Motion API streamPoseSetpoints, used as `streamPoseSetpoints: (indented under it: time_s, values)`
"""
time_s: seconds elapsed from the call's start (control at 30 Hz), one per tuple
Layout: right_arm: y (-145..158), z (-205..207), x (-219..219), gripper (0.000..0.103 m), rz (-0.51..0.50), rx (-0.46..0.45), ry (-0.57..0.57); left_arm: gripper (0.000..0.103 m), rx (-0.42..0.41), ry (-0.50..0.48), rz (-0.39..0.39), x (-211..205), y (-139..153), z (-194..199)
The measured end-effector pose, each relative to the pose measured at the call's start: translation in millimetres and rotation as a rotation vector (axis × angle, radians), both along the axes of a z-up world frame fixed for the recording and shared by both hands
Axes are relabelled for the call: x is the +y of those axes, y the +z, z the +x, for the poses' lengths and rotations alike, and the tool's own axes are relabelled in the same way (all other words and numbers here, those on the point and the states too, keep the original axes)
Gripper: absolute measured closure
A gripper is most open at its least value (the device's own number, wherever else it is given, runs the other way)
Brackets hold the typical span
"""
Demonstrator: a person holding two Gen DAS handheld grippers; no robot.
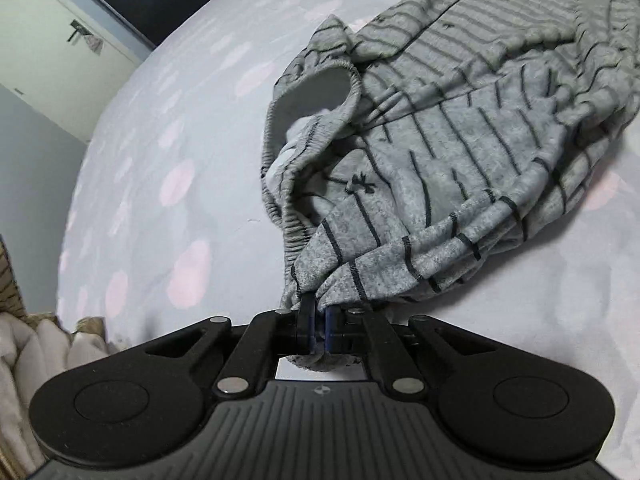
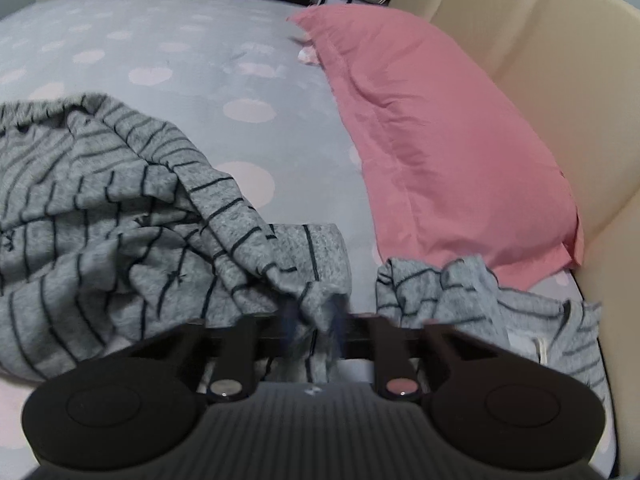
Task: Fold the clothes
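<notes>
Both tools pinch a crumpled grey striped garment on a bed.

The left tool (image 1: 319, 318) is closed tight on a bunched edge of the striped garment (image 1: 460, 132), which lies heaped on the dotted bedsheet (image 1: 168, 128), its elastic waistband (image 1: 280, 152) gaping open and its far end cut off by the frame. The right tool (image 2: 314, 316) grips another fold of it, though its fingers are blurred. A second striped piece (image 2: 480, 296) lies beside the pink pillow (image 2: 440, 136), partly hidden behind the tool.

A dotted grey bed (image 2: 248, 80) carries striped grey clothing (image 2: 100, 200) and a pink, probably pillow-like, cushion (image 2: 440, 140).
</notes>
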State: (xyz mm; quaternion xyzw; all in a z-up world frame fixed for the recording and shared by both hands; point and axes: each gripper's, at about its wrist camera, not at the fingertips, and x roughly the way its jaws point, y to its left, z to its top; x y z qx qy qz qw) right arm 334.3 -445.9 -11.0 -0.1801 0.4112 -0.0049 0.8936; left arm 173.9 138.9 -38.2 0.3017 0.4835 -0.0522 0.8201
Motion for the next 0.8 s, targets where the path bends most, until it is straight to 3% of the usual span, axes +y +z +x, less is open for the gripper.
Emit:
streamPoseSetpoints:
  time_s: [0.27,0.4,0.53,0.63,0.8]
  values:
    - [48.0,66.0,-6.4,0.098,-0.082,-0.146,-0.117,0.100,0.004,-0.025,-0.051,-1.9,11.7,-2.5]
    - [47.6,80.8,-0.2,0.083,-0.119,-0.118,-0.110,0.100,0.008,-0.031,-0.048,-2.2,10.0,-3.0]
    - [48.5,68.7,4.2,0.083,-0.155,-0.132,-0.041,0.100,0.005,-0.032,-0.048,-1.6,9.7,-2.0]
    - [52.1,50.7,6.1,0.083,-0.142,-0.139,0.094,0.100,0.008,-0.040,-0.042,-0.7,7.7,-0.9]
    - [31.5,41.8,14.4,0.082,-0.199,-0.091,0.174,0.100,0.003,-0.049,-0.039,0.9,6.3,-0.8]
